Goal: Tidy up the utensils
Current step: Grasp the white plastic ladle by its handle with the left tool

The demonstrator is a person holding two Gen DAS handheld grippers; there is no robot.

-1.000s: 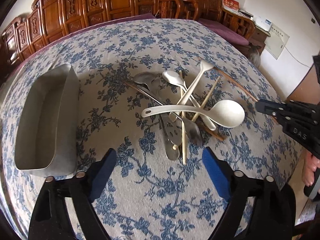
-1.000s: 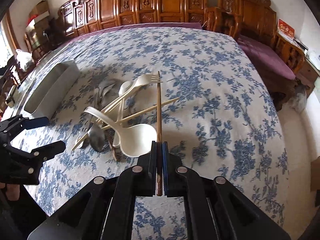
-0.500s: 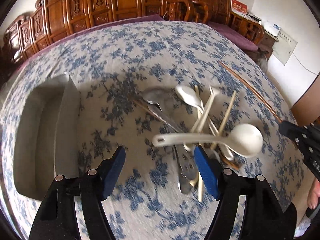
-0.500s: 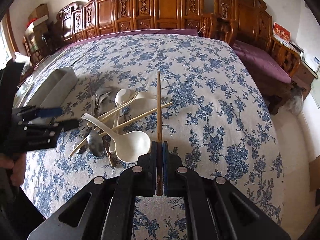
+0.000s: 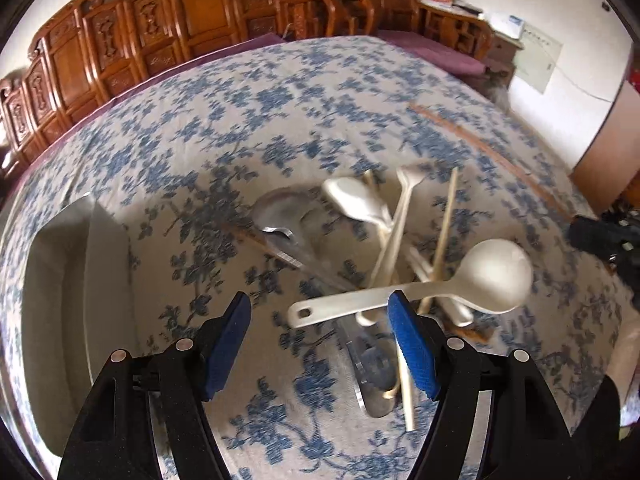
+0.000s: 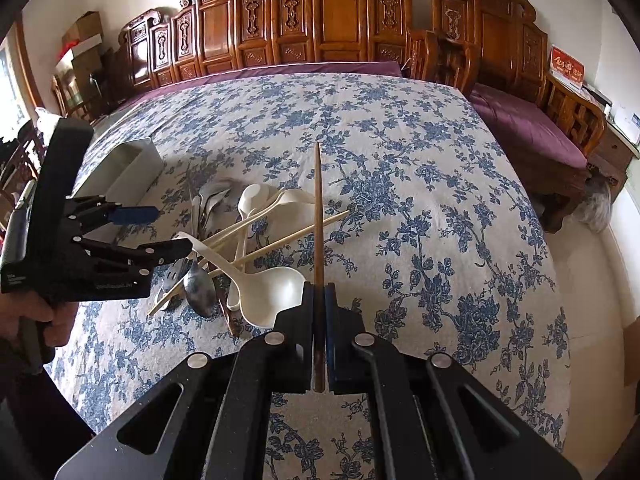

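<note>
Left wrist view: my left gripper (image 5: 318, 334) is spread, straddling the white ladle (image 5: 432, 284) handle atop the utensil pile; metal tray (image 5: 108, 264) lies left. Best to close squarely near the handle's end, then lift straight to spare the tangle. Right wrist view: my right gripper (image 6: 319, 300) pinches a brown chopstick (image 6: 318, 216) clear above the cloth; keep it level.

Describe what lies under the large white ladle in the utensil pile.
Under the white ladle cross pale chopsticks, white spoons and a metal spatula. Whatever sits beneath its bowl is covered.
</note>
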